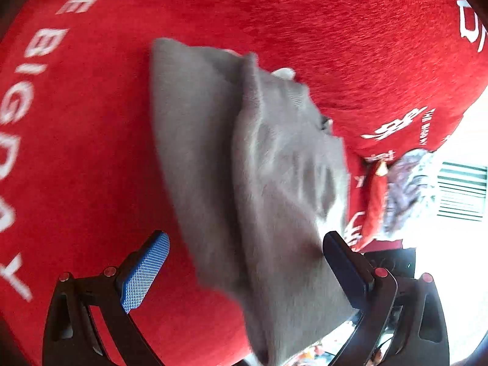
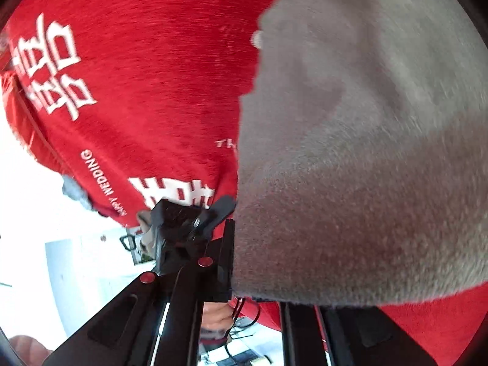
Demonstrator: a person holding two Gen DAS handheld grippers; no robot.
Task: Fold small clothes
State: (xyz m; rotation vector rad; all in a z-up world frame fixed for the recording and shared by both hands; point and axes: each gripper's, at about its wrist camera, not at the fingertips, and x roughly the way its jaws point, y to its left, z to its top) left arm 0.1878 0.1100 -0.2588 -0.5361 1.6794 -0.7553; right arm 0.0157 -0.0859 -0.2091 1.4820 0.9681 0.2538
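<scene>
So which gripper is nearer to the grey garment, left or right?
Right. The right gripper is shut on the grey garment edge; the left gripper is open, the garment between its jaws.

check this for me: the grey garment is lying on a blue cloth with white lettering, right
Not quite: the cloth under the grey garment is red, not blue. It does carry white lettering. The left wrist view shows it plainly.

Red cloth [image 1: 305, 15] w/ white lettering (wedding print)

Grey fuzzy garment [image 1: 244, 164], folded over, on red cloth
</scene>
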